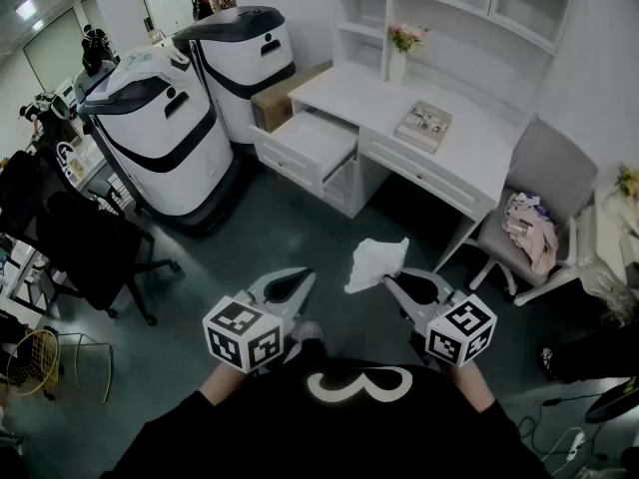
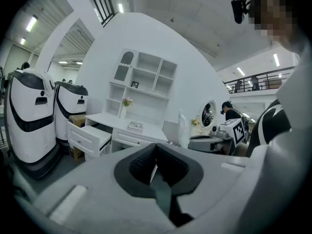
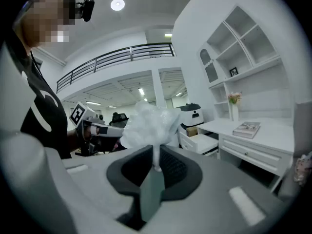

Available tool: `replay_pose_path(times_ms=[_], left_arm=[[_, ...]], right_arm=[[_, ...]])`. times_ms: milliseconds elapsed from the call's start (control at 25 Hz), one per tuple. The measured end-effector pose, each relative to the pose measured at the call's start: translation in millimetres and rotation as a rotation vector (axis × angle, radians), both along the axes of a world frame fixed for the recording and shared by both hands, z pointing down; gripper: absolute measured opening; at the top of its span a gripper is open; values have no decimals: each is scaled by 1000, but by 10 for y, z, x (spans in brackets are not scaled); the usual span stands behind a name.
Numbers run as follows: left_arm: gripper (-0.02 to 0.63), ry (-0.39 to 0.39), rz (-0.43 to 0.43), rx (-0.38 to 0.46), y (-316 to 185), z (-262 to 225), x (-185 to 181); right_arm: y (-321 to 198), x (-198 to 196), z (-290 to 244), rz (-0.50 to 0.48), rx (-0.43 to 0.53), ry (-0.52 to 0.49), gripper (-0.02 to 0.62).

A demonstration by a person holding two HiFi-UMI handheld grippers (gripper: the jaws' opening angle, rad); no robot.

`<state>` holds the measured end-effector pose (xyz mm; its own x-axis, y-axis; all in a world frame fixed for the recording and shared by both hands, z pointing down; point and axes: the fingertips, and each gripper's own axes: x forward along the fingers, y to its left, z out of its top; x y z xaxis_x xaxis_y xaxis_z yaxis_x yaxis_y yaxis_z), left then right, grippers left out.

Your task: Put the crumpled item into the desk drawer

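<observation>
White crumpled wad (image 1: pixel 376 264) is pinched by its lower end in the R gripper (image 1: pixel 395 285), jaws clamped on it. Most of the wad sticks up past the tips and fans out above the pads (image 3: pixel 171 167) in the R gripper view. It hangs in the air over the dark floor (image 1: pixel 260 223), just in front of the person and well apart from the desk (image 1: pixel 479 153). L gripper (image 1: pixel 290 287) is beside it, jaws together w/ nothing btwn them. Ahead, the white desk has its left drawer (image 1: pixel 305 148) pulled out and open, nothing visible inside. On the desk top are a book (image 1: pixel 424 125) and a vase (image 1: pixel 399 63) w/ flowers, w/ shelves (image 1: pixel 439 13) above. Grey chair (image 1: pixel 549 163) at the desk's right has clothes (image 1: pixel 529 230) on the seat. Left of the desk are a cardboard box (image 1: pixel 285 96) and 2 big white-and-black machines (image 1: pixel 160 133).
</observation>
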<state>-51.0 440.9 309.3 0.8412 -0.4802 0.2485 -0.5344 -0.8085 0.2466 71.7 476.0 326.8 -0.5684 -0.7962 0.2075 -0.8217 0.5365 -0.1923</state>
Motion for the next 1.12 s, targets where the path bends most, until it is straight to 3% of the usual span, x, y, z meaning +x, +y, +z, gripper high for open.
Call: replay_pose_path(times_ms=[600, 840, 1120], left_arm=[[9, -4, 42, -6, -360, 172, 333], [9, -7, 44, -15, -778, 304, 407], [9, -20, 34, -48, -1565, 454, 442]], right_arm=[[-248, 411, 172, 97, -14, -51, 48], [-679, 586, 312, 148, -30, -60, 49], [-1471, 617, 452, 138, -66, -66, 49]])
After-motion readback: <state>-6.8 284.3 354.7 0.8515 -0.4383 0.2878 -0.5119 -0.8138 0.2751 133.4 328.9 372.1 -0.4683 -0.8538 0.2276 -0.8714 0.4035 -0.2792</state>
